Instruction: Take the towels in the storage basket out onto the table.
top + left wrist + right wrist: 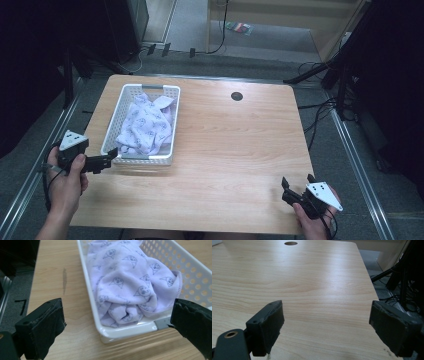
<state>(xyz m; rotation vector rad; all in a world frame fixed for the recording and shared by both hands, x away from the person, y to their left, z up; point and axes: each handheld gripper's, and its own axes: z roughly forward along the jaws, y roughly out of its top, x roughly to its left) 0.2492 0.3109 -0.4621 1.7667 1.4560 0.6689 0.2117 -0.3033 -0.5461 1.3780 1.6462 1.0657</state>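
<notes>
A white perforated basket (pixel 170 125) stands on the left half of the wooden table (pixel 235 150). Inside it lies a crumpled lilac cloth (pixel 145 125) printed with small cat faces. My left gripper (pixel 111 157) is open at the basket's near left corner, its jaws spread wide on either side of that corner. In the left gripper view the cloth (pixel 130 287) bulges over the basket's near rim (pixel 130 331). My right gripper (pixel 296 184) is open near the table's front right corner, with nothing between its jaws and bare wood (pixel 312 290) ahead.
A round cable hole (pixel 237 96) sits at the table's far middle. Metal rails run along both sides of the table. Cables and dark stands crowd the floor at the right and the back. A wooden cabinet stands beyond the far edge.
</notes>
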